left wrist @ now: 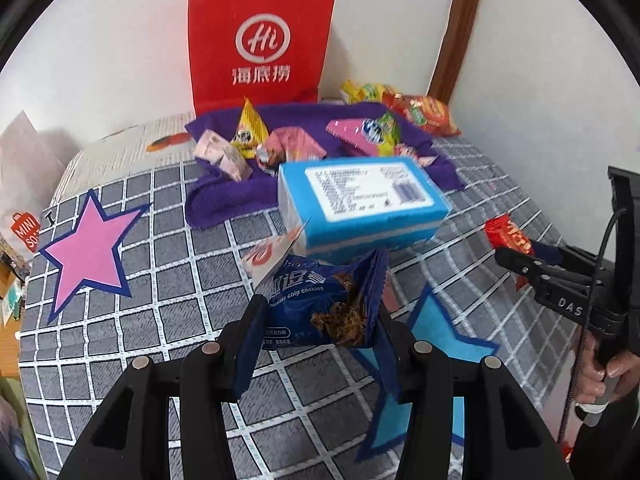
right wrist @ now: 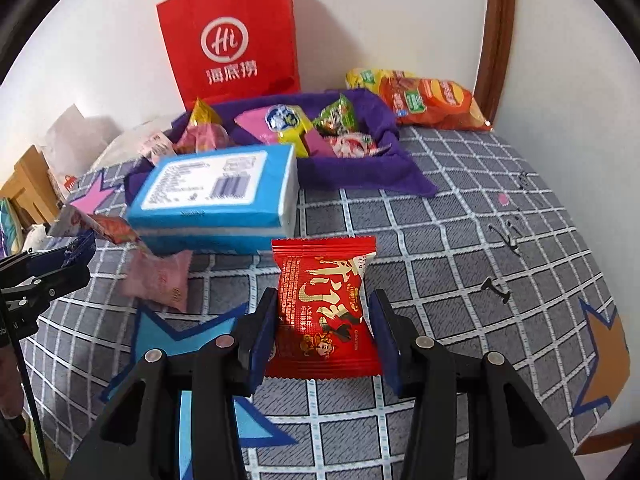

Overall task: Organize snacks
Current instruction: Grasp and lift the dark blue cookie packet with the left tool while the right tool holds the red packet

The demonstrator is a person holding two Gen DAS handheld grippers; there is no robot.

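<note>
My left gripper (left wrist: 320,316) is shut on a dark blue chocolate chip cookie packet (left wrist: 316,304), held above the grey checked cloth (left wrist: 160,280). My right gripper (right wrist: 324,328) is shut on a red snack packet (right wrist: 324,308) with gold lettering; the same red packet (left wrist: 508,236) shows at the right of the left wrist view. A purple cloth (right wrist: 360,172) at the back holds several small snacks. A blue and white box (left wrist: 360,204), also the blue box (right wrist: 216,196), lies just in front of that purple cloth (left wrist: 224,200).
A red paper bag (left wrist: 260,40) stands against the wall behind the snacks. Orange and yellow chip bags (right wrist: 432,100) lie back right. Star cutouts mark the cloth: pink star (left wrist: 88,248), blue star (right wrist: 180,332), orange star (right wrist: 608,356). A pink packet (right wrist: 160,280) lies by the box.
</note>
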